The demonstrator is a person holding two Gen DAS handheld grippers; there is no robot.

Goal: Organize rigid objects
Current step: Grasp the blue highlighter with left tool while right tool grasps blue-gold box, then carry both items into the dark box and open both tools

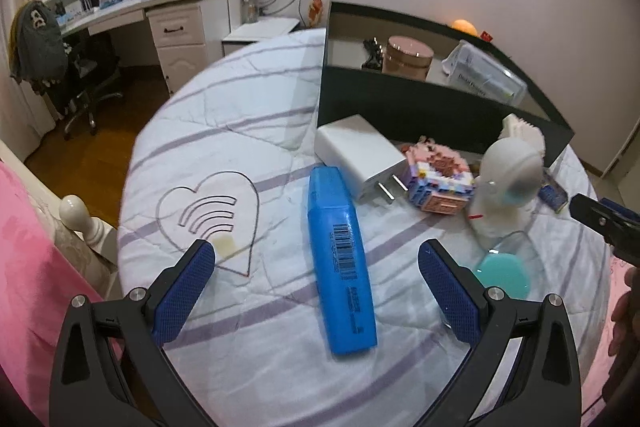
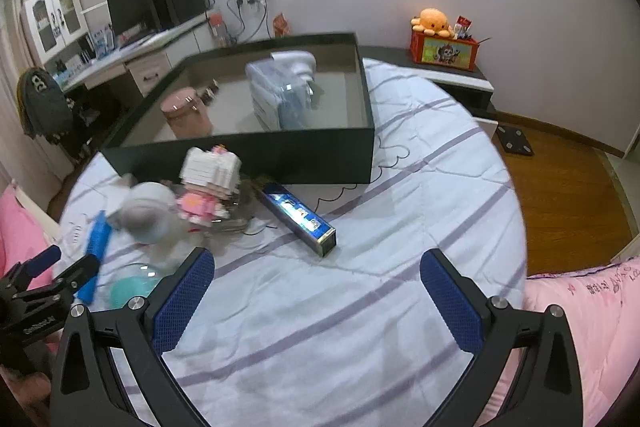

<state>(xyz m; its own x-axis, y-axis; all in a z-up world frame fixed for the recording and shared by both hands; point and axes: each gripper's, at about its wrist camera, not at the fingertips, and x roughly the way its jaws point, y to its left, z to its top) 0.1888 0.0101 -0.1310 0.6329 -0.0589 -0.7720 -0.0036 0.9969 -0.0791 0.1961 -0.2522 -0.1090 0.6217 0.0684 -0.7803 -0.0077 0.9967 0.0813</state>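
A blue highlighter lies on the striped bedsheet between the fingers of my open left gripper. Beyond it lie a white charger plug, a pink brick figure and a white round-headed figure. A clear teal-filled piece rests by my right fingertip. The dark box holds a pink jar and a clear plastic case. My right gripper is open over bare sheet, below a blue rectangular carton. The left gripper shows at that view's left edge.
A desk with a monitor, a drawer unit and an office chair stand beyond the bed's left side. Pink bedding lies at the bed's near edges. An orange plush sits on a red box on the nightstand.
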